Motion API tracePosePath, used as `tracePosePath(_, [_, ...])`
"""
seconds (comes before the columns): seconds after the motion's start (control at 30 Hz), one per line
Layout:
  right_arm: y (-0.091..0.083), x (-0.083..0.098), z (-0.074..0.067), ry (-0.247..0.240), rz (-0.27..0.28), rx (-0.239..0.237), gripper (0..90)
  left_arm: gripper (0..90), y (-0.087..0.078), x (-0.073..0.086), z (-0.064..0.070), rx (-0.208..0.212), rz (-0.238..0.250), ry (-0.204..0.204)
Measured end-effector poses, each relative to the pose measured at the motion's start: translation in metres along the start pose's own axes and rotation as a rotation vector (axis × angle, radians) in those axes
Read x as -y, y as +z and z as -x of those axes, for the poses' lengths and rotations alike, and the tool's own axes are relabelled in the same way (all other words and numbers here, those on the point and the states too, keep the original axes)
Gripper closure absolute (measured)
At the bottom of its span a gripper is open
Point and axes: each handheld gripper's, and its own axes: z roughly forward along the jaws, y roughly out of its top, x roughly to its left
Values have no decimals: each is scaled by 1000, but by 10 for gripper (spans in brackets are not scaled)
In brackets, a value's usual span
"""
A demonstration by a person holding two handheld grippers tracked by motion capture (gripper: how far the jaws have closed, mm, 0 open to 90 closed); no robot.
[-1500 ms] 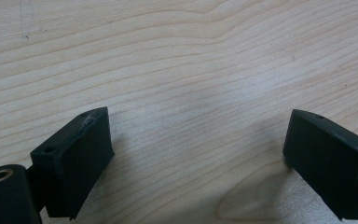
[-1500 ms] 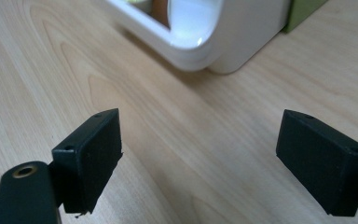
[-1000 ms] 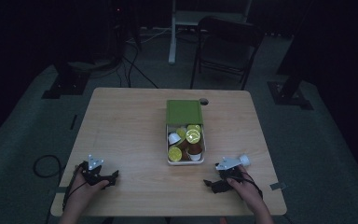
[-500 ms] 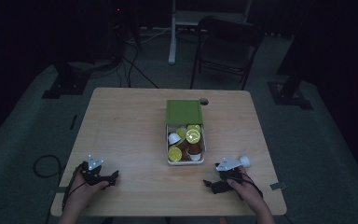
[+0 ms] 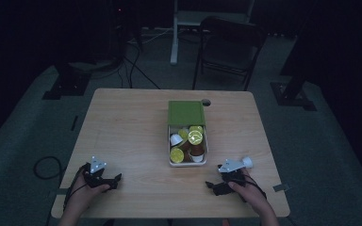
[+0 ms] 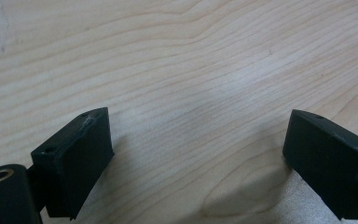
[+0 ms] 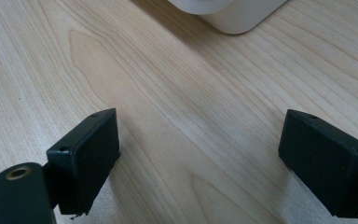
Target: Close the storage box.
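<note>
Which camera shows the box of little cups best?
The high view: it shows the whole white box in the middle of the table, its green lid slid back and the yellow and white cups inside. The right gripper view catches just a white corner. The left gripper view looks at bare wood.

You work at a light wooden table point(image 5: 122, 136) with rounded corners. Right of its middle sits a white box point(image 5: 171, 157) of capsules, its green lid point(image 5: 186, 113) lying across the far end. Near the far edge, beside the lid, there's a small round hole point(image 5: 206, 102).

dark chair point(image 5: 228, 44) and floor cables point(image 5: 136, 66) behind wooden table point(image 5: 127, 132).
</note>
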Motion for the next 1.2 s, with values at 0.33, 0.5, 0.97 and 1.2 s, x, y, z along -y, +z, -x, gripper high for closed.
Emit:
tracePosePath(0.33, [0, 0, -1, 10, -1, 11, 117, 87, 0, -6, 13, 69, 39, 91])
tracePosePath(0.5, [0, -1, -2, 14, 1, 19, 118, 87, 2, -11, 21, 97, 44, 133])
tracePosePath(0.97, [-7, -10, -4, 44, 44, 16, 117, 89, 5, -29, 47, 192, 83, 208])
tracePosePath(1.2, [-14, -17, 0, 55, 84, 28, 117, 92, 6, -39, 60, 252, 121, 228])
